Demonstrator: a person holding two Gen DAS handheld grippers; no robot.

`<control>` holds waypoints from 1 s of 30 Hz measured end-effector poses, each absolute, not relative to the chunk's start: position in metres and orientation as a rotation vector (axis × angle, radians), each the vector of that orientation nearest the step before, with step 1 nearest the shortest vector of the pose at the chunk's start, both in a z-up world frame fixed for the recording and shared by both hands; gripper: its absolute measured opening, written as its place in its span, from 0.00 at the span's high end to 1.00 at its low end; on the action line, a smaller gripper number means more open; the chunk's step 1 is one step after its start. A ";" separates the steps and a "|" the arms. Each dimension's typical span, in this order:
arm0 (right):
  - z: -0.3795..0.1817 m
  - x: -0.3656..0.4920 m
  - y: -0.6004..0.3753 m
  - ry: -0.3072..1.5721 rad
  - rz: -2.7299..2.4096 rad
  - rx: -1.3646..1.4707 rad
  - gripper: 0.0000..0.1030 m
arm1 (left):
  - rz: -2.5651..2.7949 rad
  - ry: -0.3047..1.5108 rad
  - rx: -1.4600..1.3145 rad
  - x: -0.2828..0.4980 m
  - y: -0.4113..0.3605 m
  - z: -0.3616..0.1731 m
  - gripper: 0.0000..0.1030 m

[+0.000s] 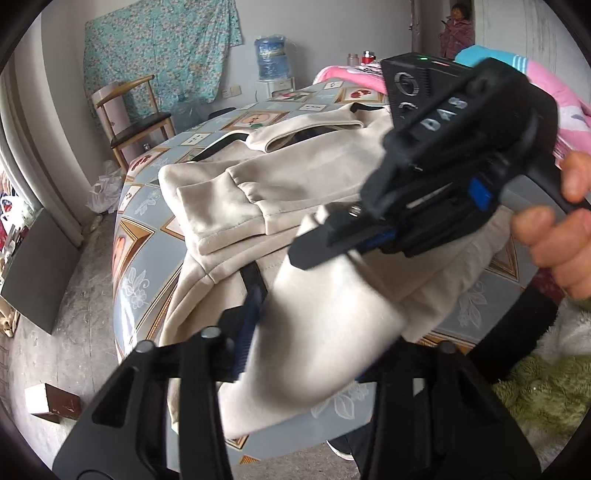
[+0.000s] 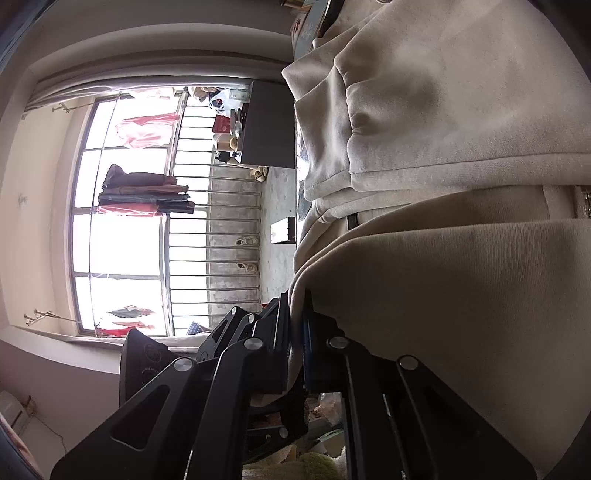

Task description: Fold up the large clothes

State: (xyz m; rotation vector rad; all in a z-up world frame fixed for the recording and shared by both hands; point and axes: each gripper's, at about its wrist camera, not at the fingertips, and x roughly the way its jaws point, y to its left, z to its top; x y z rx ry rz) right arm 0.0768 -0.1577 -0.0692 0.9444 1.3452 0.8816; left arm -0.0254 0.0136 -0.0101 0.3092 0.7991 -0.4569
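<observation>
A beige garment (image 1: 295, 173) lies partly folded on a table with a patterned blue-grey cloth (image 1: 140, 266), one sleeve laid across its body. A hand holds my right gripper (image 1: 306, 258) over it, shut on a lifted edge of the fabric. In the right wrist view, which is rolled on its side, that hem is pinched between the pads of the right gripper (image 2: 297, 350), and the garment (image 2: 461, 110) fills the right half. My left gripper (image 1: 306, 354) sits low at the table's near edge with its jaws partly apart. The blurred lifted flap hangs in the gap beside the blue pad (image 1: 245, 332).
A wooden chair (image 1: 133, 114) and a water bottle on a dispenser (image 1: 271, 55) stand beyond the table. Pink bedding (image 1: 554, 96) lies at right and a person (image 1: 458, 29) stands at the back. A green rug (image 1: 535, 391) is below; a barred window (image 2: 147, 221) is at left.
</observation>
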 end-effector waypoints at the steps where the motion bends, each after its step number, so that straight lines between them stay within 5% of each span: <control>1: -0.069 0.078 -0.157 1.343 0.881 0.943 0.94 | -0.459 0.801 0.302 -0.024 0.013 -0.010 0.73; 8: -0.066 0.065 -0.190 1.292 0.860 0.942 0.89 | -0.410 0.817 0.259 -0.016 0.016 -0.012 0.90; 13: -0.056 0.043 -0.260 1.184 0.643 0.830 0.60 | -0.368 0.865 0.164 -0.007 0.025 -0.014 0.91; 22: -0.028 -0.005 -0.405 0.997 0.081 0.558 0.59 | -0.305 0.936 0.122 0.009 0.022 -0.029 0.91; 30: -0.017 0.031 -0.432 0.967 0.075 0.370 0.59 | -0.268 0.959 0.146 0.016 0.015 -0.033 0.91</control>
